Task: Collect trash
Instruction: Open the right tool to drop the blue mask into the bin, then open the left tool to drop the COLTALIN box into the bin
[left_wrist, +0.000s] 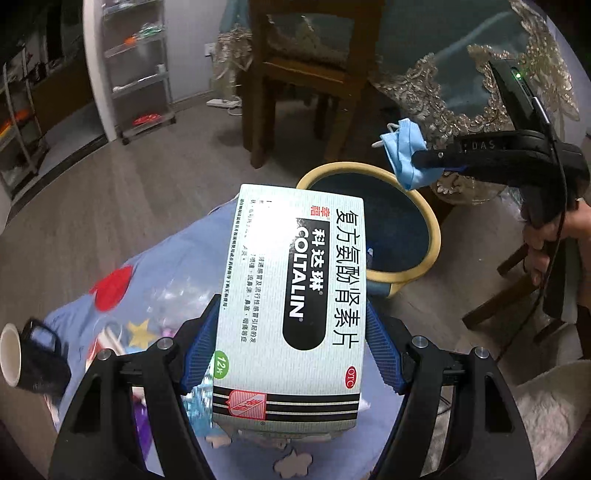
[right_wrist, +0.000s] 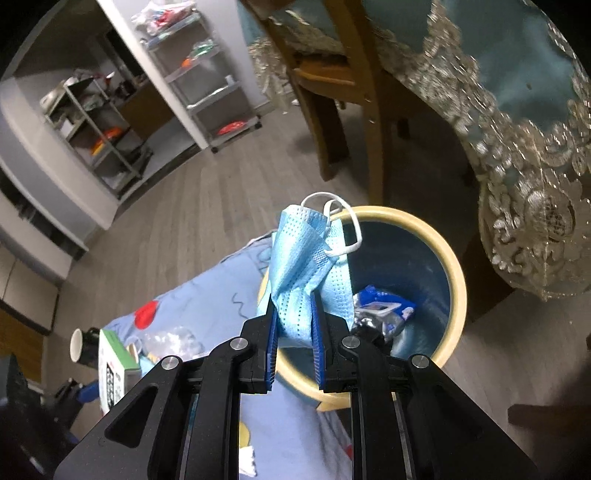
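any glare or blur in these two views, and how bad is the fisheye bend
Left wrist view: glare whitens the upper left of the medicine box, washing out small print; the mug at the left edge is smeared. Right wrist view: the lace tablecloth is blurred, while the face mask stays sharp. Both views: floorboards curve, corners go black, and the room is dim.

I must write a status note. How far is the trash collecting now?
Done: one blue-and-white wrapper already lies in the bin. In hand: the right gripper is shut on a blue face mask above the bin's rim; the left gripper clamps a medicine box, short of the bin. Left: drop both, then collect the clear plastic bits on the blue cloth.
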